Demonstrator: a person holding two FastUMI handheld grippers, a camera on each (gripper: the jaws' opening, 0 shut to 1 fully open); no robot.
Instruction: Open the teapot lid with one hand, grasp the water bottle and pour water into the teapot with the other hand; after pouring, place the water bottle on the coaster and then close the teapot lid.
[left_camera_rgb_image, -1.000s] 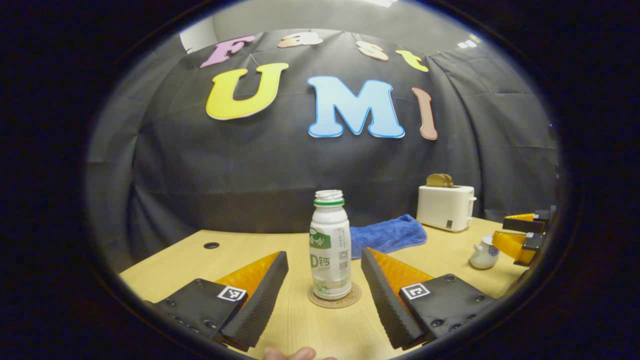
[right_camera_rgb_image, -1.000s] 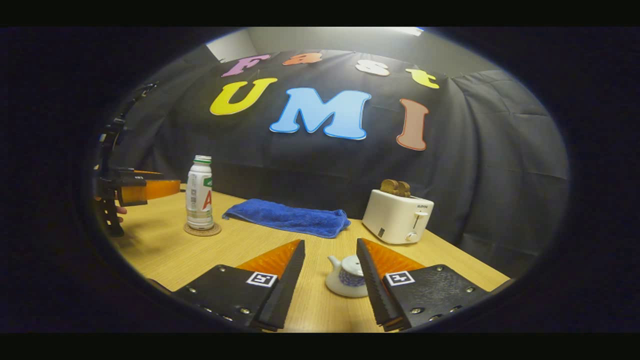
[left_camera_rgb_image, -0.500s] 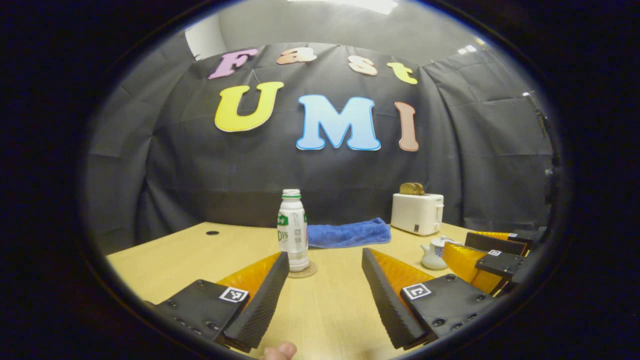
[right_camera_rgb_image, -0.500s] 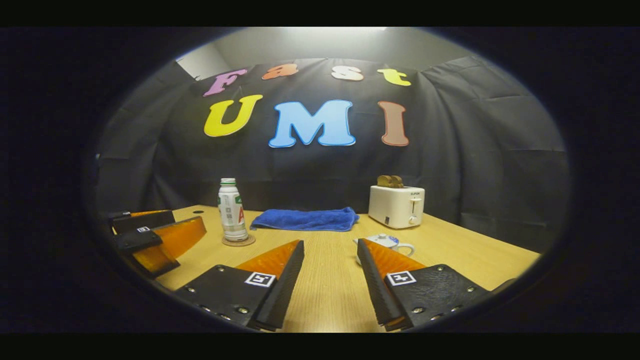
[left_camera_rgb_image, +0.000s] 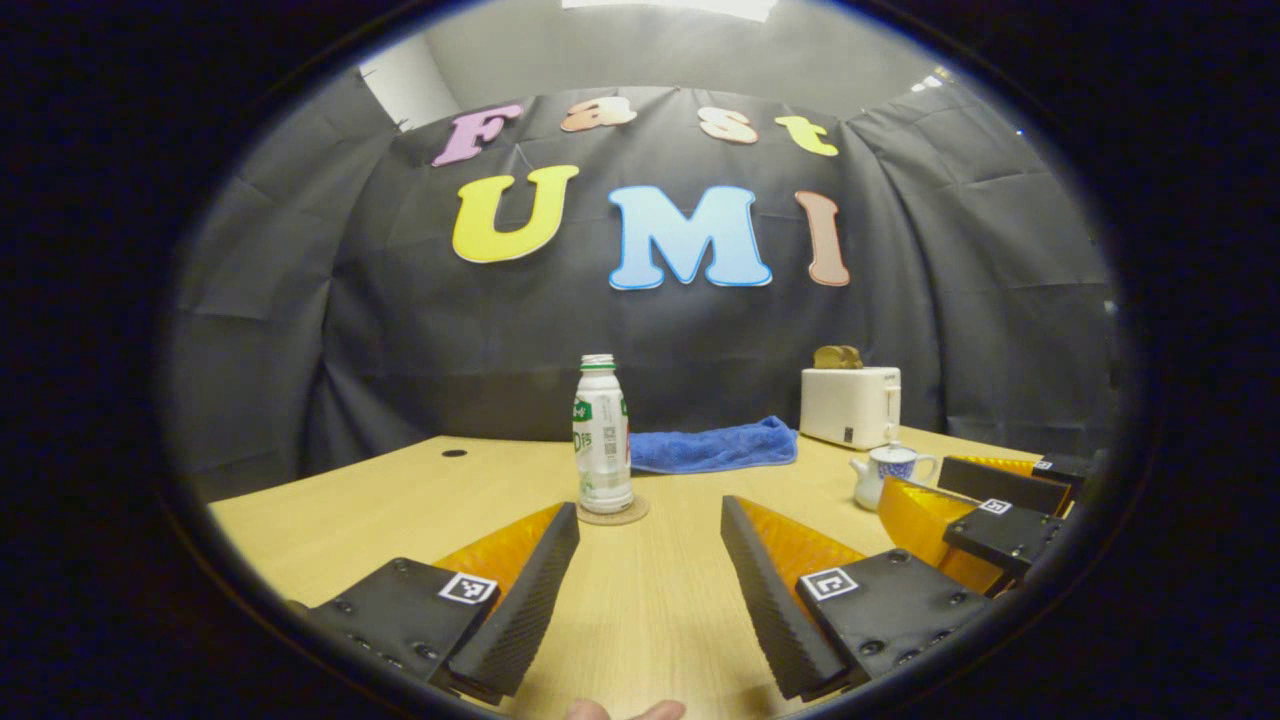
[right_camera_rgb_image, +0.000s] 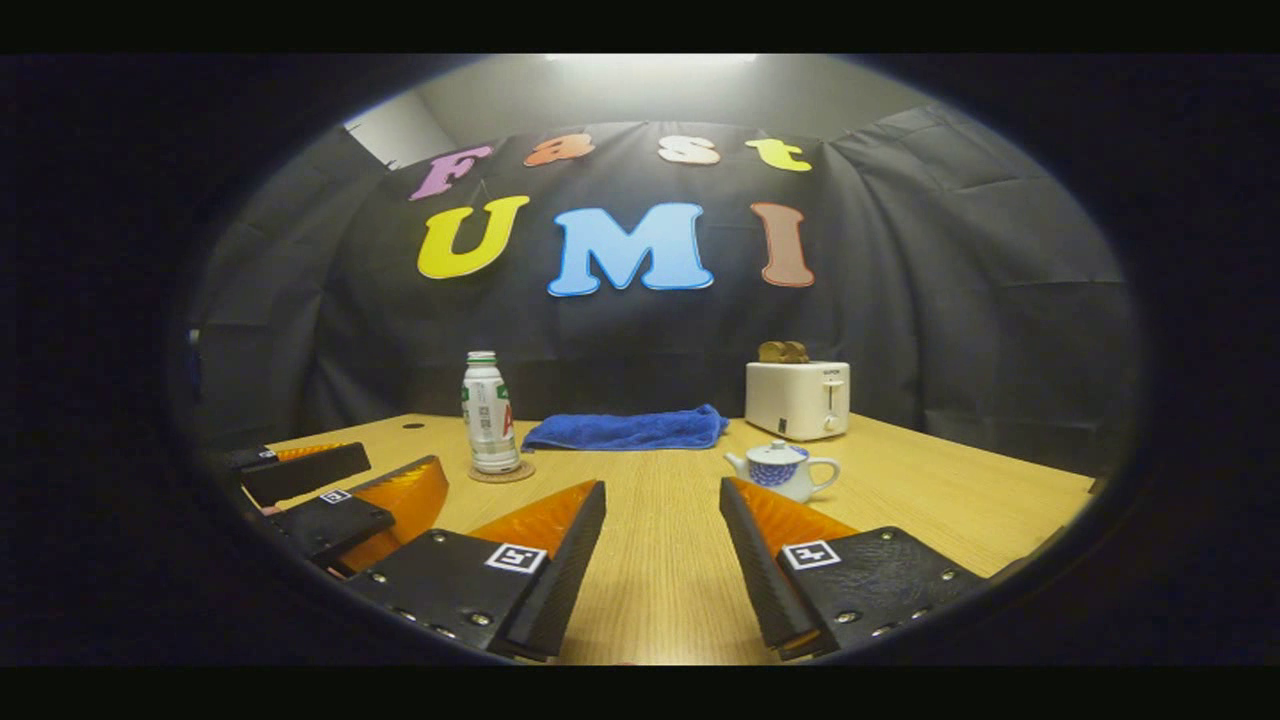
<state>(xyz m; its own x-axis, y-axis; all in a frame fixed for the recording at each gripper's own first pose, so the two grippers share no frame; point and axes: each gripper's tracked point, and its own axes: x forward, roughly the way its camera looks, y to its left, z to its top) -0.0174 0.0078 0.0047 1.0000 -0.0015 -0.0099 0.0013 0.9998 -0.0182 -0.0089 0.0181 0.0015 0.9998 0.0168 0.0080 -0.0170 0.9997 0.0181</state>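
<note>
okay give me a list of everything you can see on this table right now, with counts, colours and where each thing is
water bottle: 1, white with green neck band, upright on the coaster, back left
coaster: 1, brown, under the bottle
teapot: 1, white with blue pattern, lid on, centre right
towel: 1, blue, lying at the back
toaster: 1, white, toast in the slots, back right
table: 1, light wood
left gripper: 1, open, empty
right gripper: 1, open, empty
fingertip: bottom edge, left gripper view
</note>
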